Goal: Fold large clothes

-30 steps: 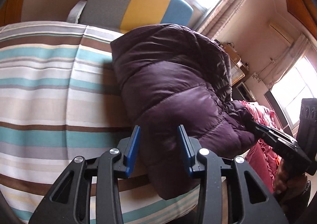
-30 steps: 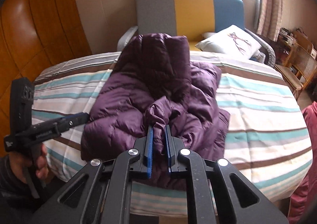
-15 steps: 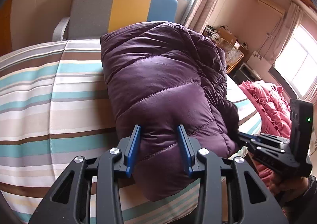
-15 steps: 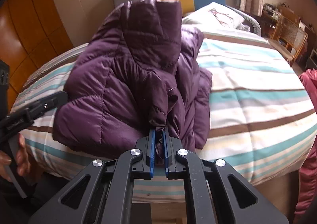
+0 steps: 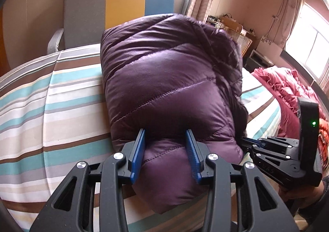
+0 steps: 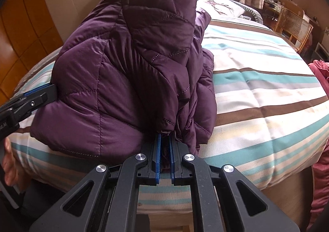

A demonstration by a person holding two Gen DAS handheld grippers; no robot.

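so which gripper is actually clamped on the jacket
The right gripper: jaws nearly shut on purple jacket fabric. The left gripper stands wide open around its edge.

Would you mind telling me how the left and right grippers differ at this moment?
The left gripper has its jaws spread wide around a puffy corner of the purple quilted down jacket; the right gripper has its jaws shut on a thin bunch of it. Both have blue pads and work the jacket's near edge.

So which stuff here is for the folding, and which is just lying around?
For the folding:
purple puffer jacket
left gripper, open around the jacket's near end
right gripper, shut on a fold of it
striped bed, which the jacket lies on

Just lying around:
white pillow
pink bedding
wicker chair
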